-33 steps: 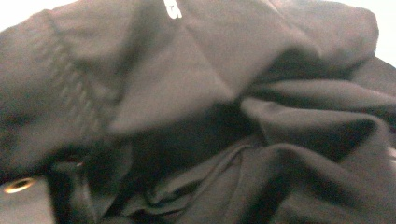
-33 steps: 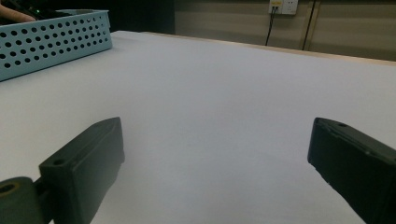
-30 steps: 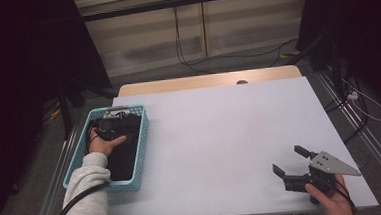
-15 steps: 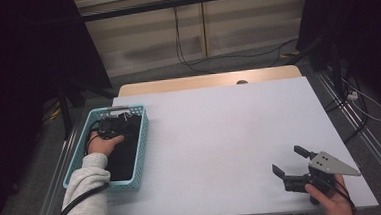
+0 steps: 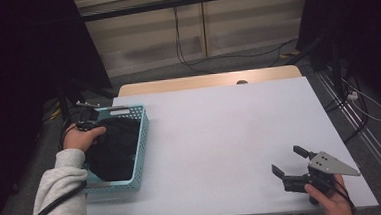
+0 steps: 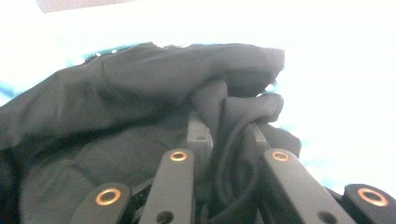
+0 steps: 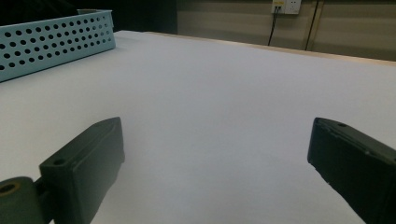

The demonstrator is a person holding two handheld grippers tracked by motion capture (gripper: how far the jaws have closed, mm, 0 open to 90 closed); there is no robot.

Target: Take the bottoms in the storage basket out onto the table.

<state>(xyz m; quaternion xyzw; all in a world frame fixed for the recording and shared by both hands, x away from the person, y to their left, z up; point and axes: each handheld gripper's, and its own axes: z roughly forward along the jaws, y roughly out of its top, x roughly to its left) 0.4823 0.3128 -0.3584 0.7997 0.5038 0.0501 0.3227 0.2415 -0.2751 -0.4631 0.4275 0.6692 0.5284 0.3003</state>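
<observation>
My left gripper (image 6: 226, 135), jaws just closing, pinches the black cloth (image 6: 140, 102) over the blue basket (image 5: 141, 140); my right gripper (image 7: 215, 154) rests spread, holding nothing.

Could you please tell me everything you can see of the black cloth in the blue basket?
The black cloth is a dark, soft, matte fabric, crumpled into loose folds. Most of it lies in the perforated light-blue basket at the table's left edge, with its upper part bunched up toward the rim. The left gripper has just been closing, and a pinched fold is now clamped between its jaws. What kind of garment or cloth it is cannot be told.
</observation>
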